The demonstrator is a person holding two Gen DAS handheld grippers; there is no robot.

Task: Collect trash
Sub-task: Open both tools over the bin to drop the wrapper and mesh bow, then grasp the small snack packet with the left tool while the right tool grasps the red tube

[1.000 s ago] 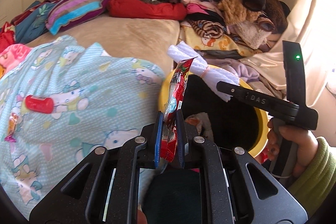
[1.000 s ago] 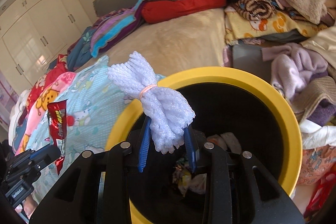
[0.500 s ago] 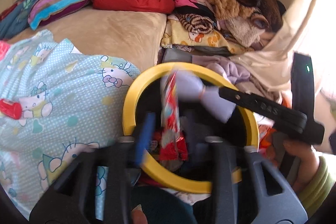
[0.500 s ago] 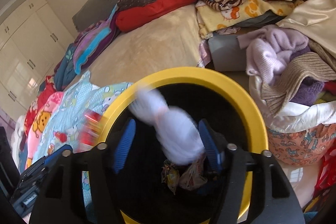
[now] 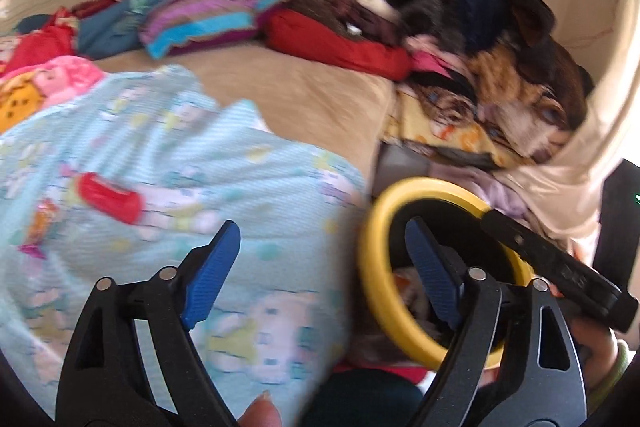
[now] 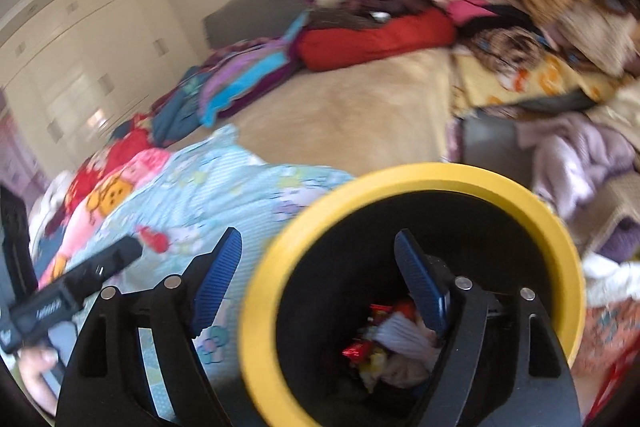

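Bedding and heaped clothes fill both views, and beside the bed (image 6: pixel 360 123) stands a bin (image 6: pixel 552 223) with a yellow rim and black inside. Only the right wrist view looks down into the bin: at its bottom, lower middle of the frame, lies the trash (image 6: pixel 384 339), among it a pale ribbed bundle (image 6: pixel 404 335) with its long axis running from upper left to lower right, and a red wrapper (image 6: pixel 356 349) just beside it; the blur hides which way the wrapper points. The left wrist view sees the bin (image 5: pixel 372 267) only at an angle, at lower right, with its contents mostly hidden. That view alone shows a small red piece (image 5: pixel 110 197) lying on the light blue cartoon-print blanket (image 5: pixel 248 187) at middle left, its long axis running from upper left to lower right.

The right claw (image 6: pixel 318 279) hangs over the near left rim of the bin, its jaws wide and opening, with nothing between them. The left claw (image 5: pixel 320 259) is over the blanket's edge and the bin's left rim, its jaws also wide and opening, holding nothing. Each view catches the other claw's black body at its edge.
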